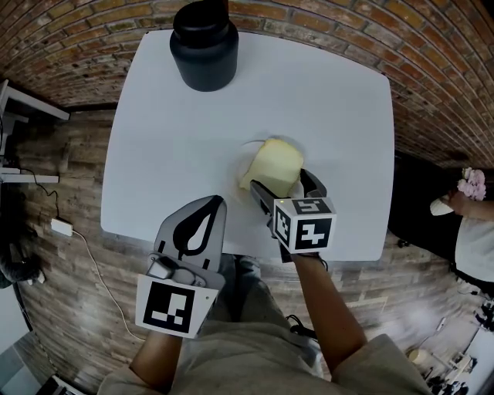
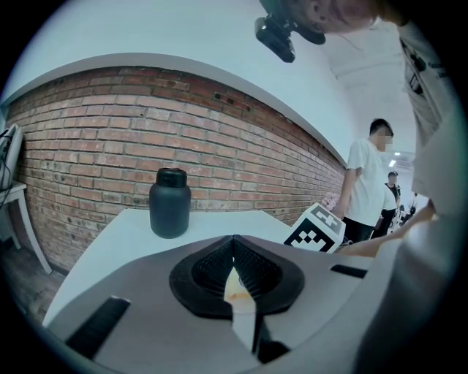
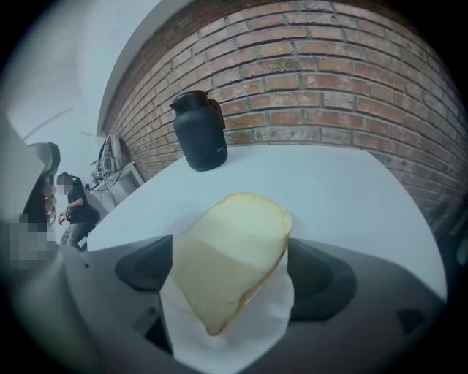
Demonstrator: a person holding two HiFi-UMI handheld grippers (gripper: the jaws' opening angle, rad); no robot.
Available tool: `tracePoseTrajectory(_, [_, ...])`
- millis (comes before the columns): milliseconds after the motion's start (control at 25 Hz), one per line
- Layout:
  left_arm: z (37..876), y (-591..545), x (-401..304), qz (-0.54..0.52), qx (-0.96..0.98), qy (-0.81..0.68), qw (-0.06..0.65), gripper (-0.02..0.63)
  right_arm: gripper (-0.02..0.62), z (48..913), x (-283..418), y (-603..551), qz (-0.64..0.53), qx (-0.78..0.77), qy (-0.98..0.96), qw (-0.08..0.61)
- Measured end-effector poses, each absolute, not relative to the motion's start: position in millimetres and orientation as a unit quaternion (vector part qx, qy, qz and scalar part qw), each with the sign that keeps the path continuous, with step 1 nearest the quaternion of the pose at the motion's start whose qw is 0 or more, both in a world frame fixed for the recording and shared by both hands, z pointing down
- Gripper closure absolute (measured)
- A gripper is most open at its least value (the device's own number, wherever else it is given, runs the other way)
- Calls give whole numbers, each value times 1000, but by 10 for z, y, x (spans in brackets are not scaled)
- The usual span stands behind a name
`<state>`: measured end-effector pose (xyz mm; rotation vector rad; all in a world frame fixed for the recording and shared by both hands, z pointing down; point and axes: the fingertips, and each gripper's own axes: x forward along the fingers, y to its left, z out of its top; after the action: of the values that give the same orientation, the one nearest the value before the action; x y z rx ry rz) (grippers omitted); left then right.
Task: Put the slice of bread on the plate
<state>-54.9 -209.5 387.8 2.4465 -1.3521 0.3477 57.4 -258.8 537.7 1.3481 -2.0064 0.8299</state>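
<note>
A pale slice of bread (image 1: 274, 164) lies on a white plate (image 1: 250, 146) near the middle of the white table (image 1: 154, 154). My right gripper (image 1: 282, 182) is open, its jaws set wide on either side of the slice's near end. In the right gripper view the bread (image 3: 234, 256) lies between the dark pads (image 3: 322, 281), which stand clear of it, with the plate (image 3: 272, 315) showing white beneath. My left gripper (image 1: 214, 202) is shut and holds nothing, over the table's front edge to the left of the plate. In its own view the left gripper (image 2: 234, 242) has its pads meeting.
A black lidded jar (image 1: 204, 46) stands at the table's far side, also seen as the jar (image 2: 170, 203) and the jar (image 3: 199, 131). A brick wall (image 1: 324, 23) runs behind the table. A person (image 1: 471, 224) stands off to the right. A cable and adapter (image 1: 62, 226) lie on the wood floor at left.
</note>
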Motion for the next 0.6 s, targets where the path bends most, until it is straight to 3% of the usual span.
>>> tracePoseTrajectory(600, [3834, -2055, -481, 117, 859, -471, 162, 595, 147, 5001, 674, -2676, 275, 542, -765, 215])
